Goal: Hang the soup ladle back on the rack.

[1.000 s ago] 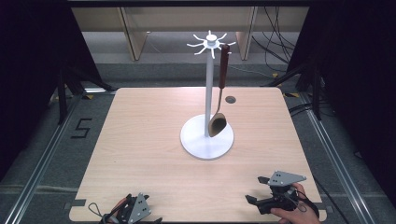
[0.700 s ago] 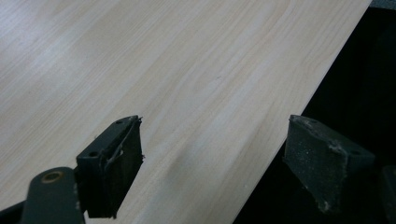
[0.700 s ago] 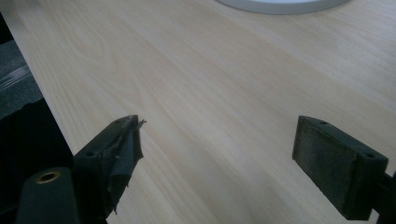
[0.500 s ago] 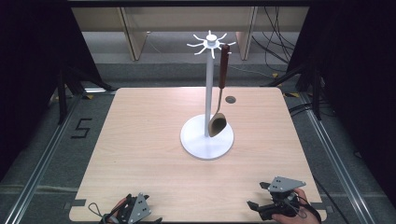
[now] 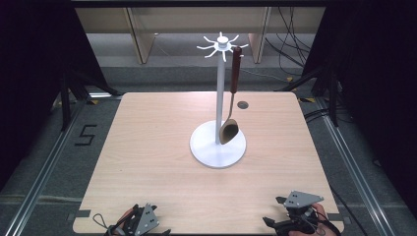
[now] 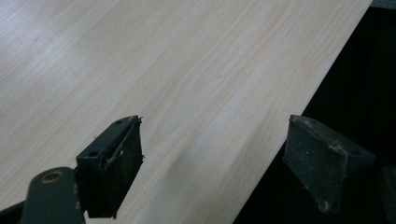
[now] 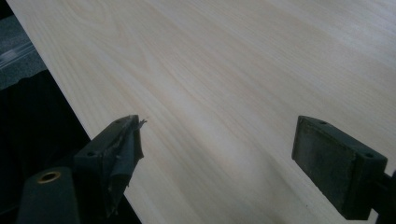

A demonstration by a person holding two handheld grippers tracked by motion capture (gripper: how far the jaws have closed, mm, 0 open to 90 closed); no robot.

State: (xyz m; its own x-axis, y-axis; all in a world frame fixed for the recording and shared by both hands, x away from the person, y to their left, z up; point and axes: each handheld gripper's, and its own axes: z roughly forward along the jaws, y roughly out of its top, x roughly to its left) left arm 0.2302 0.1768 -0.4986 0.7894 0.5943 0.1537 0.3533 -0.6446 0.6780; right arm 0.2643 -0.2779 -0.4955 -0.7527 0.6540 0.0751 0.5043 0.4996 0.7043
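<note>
Hanging from one hook of the white stand (image 5: 218, 147), the spoon (image 5: 231, 105) with the dark red handle sits a little above the middle of the high view, its wooden bowl low beside the pole and just above the round base. The stand is placed on the far half of the surface (image 5: 147, 147), a light wooden board.

Both tools are at the bottom edge of the high view, well apart from the stand. The left tool (image 5: 140, 225) is in the lower left and the right tool (image 5: 282, 223) is in the lower right, with a hand (image 5: 322, 221) behind it. In the left gripper view the left tool (image 6: 212, 163) has its two black jaws standing wide apart, with nothing between them; under them I see only bare wood and the dark edge of the surface at the lower right of the frame. In the right gripper view the right tool (image 7: 217, 163) is also spread wide and holds nothing; the wood grain runs under it and the edge of the surface lies at the left of the frame.

My judgement is that the work with the spoon looks complete, or it is not started: the spoon hangs freely, no tool touches it, and both tools rest near the person's side. If something is left, it would be a long reach forward to the spoon's handle.
</note>
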